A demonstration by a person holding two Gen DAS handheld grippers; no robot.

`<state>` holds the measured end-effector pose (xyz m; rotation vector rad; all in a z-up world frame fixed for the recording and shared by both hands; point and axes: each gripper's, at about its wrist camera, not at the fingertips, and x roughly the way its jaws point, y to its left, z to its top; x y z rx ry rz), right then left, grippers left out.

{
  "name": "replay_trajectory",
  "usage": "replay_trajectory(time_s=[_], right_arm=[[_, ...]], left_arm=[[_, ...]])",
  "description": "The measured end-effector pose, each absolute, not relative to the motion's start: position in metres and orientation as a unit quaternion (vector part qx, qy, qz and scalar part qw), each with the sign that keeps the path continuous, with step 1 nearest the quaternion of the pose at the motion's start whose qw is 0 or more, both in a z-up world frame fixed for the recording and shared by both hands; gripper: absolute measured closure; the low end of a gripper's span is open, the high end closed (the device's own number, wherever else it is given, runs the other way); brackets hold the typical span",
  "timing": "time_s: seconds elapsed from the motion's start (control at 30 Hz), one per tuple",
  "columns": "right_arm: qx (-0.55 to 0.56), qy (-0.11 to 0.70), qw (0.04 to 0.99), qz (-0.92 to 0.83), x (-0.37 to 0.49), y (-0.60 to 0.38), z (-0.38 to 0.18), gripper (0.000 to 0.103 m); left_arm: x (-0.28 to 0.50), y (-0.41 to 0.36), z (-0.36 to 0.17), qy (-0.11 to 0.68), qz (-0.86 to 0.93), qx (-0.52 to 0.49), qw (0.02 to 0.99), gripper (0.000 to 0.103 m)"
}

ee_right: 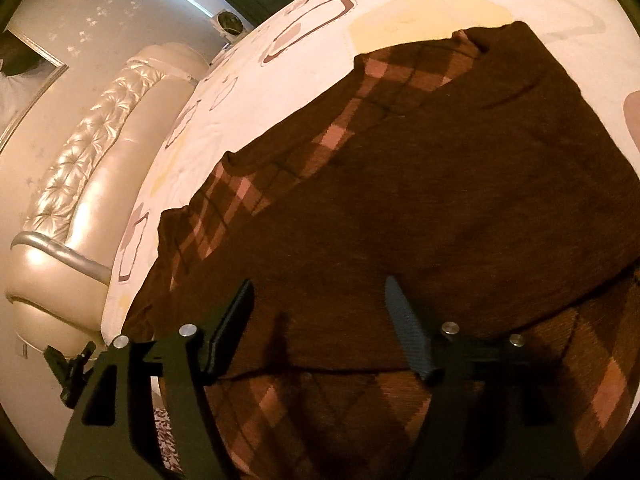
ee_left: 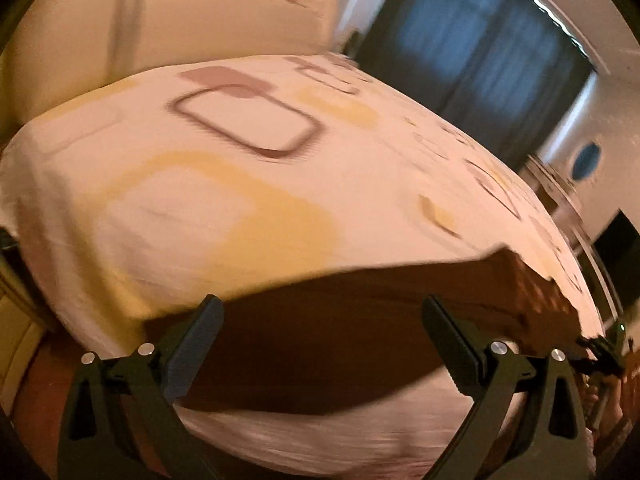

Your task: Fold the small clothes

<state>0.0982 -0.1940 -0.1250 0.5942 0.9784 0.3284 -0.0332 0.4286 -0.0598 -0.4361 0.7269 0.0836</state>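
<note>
A dark brown knit garment (ee_right: 420,184) with a tan diamond pattern lies spread on the bed, partly folded over itself; its patterned part shows along the left edge and at the bottom. My right gripper (ee_right: 320,304) is open just above it, jaws apart and empty. In the left wrist view, which is motion-blurred, the same garment (ee_left: 340,320) lies flat between and beyond my left gripper (ee_left: 320,312), which is open and empty. The right gripper's edge shows at the far right (ee_left: 600,352).
The bed sheet (ee_left: 200,184) is white with yellow and brown rounded squares. A padded cream headboard (ee_right: 80,184) runs along the bed's left side. A dark curtained window (ee_left: 480,48) stands behind the bed.
</note>
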Motion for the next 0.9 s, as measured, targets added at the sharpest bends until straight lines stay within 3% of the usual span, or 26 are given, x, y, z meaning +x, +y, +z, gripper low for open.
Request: replay_trajectory(time_s=[0.33,0.63,0.9], right_arm=[[0.293,0.460,0.826,0.143,0.102,-0.193,-0.125,0.032],[0.290,0.456,0.830,0.135,0.102,-0.189,-0.125,0.026],[0.293,0.454,0.831,0.133,0.101,-0.189,-0.126,0.026]], left_arm=[[-0.036,0.509,-0.114,0.371,-0.003,-0.276,0.887,0.004],[-0.051,0.494,-0.148,0.383,-0.097,-0.303,0.867,0.005],[-0.060,0.490,-0.147,0.320,-0.126,-0.362,0.866,0.007]])
